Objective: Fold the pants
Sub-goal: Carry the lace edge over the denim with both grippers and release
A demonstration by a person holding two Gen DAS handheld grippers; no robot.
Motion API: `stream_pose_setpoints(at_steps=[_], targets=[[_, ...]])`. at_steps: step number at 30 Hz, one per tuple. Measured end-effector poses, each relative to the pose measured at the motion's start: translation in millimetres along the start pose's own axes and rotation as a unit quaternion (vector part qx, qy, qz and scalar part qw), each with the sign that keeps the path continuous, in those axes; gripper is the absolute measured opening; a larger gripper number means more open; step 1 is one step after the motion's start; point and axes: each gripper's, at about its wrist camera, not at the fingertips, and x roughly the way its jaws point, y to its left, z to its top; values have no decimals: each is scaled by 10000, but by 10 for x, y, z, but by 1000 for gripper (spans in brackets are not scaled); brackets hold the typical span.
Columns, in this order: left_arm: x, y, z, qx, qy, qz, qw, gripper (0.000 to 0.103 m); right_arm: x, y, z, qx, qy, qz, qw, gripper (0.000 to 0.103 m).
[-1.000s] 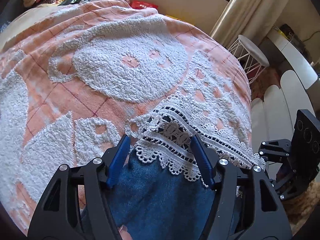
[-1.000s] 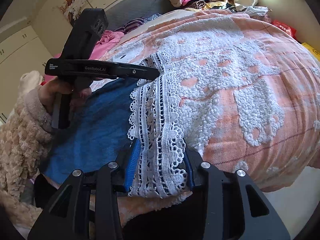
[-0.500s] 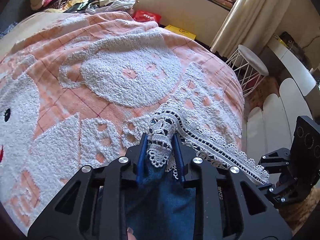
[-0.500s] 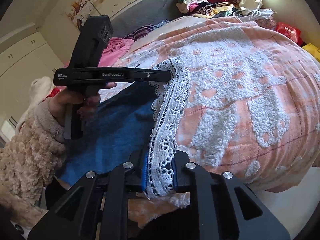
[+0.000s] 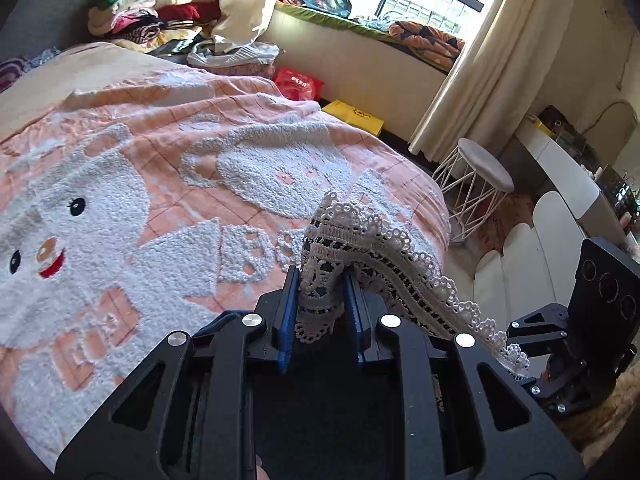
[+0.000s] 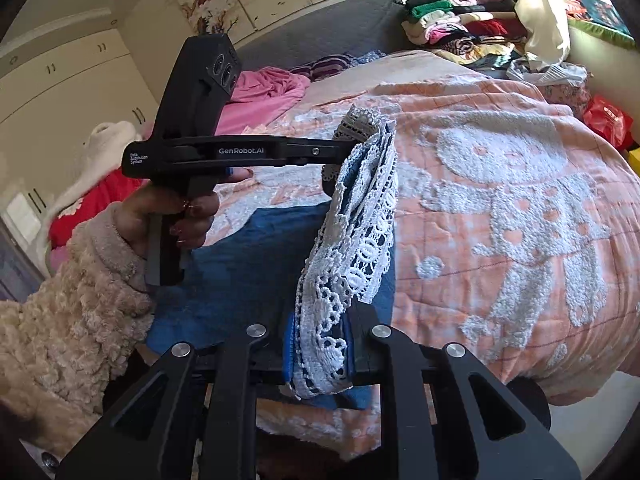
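Observation:
The pants are blue denim [image 6: 248, 264] with a white lace hem [image 6: 352, 248]. My left gripper [image 5: 320, 300] is shut on one end of the lace hem [image 5: 384, 248]. My right gripper [image 6: 320, 344] is shut on the other end. Both hold the hem lifted above the bed, stretched between them. The left gripper also shows in the right wrist view [image 6: 336, 152], and the right gripper's body shows at the right edge of the left wrist view [image 5: 576, 332]. The rest of the denim lies on the bed below.
The bed has an orange blanket with white bears [image 5: 140, 208]. Piles of clothes [image 5: 152, 12] lie at its far end. A white stool [image 5: 480, 168] and a window with curtains [image 5: 472, 64] stand past the bed's side. Pink bedding [image 6: 260, 92] lies near the wardrobe.
Both grippers closed on the lace hem and lifted it up off the blanket. The denim under the hem has risen with it.

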Motion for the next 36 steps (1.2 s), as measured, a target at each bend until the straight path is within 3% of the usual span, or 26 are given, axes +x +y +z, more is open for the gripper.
stream_pose_setpoints(at_steps=[9, 15, 21, 30, 33, 36], targets=[[-614, 311, -436, -280, -361, 159, 9988, 15, 499, 825, 114, -722, 476, 396, 9955, 17], [-830, 536, -788, -575, -392, 403, 9968, 15, 893, 1204, -54, -1017, 954, 529, 9888, 17], [-1049, 866, -1108, -1352, -600, 389, 9882, 15, 1160, 1383, -241, -1189, 1314, 506, 9829, 17], [-1380, 1185, -1450, -2521, -1095, 142, 9614, 43, 1436, 1692, -454, -1751, 1498, 224, 9728, 21], [-1335, 1178, -1446, -2574, -969, 255, 9611, 45, 1469, 1791, -539, -1923, 1500, 334, 9692, 36], [-1228, 1128, -1431, -2441, -719, 521, 9657, 51, 1380, 1850, -565, -1942, 1324, 652, 9698, 40]])
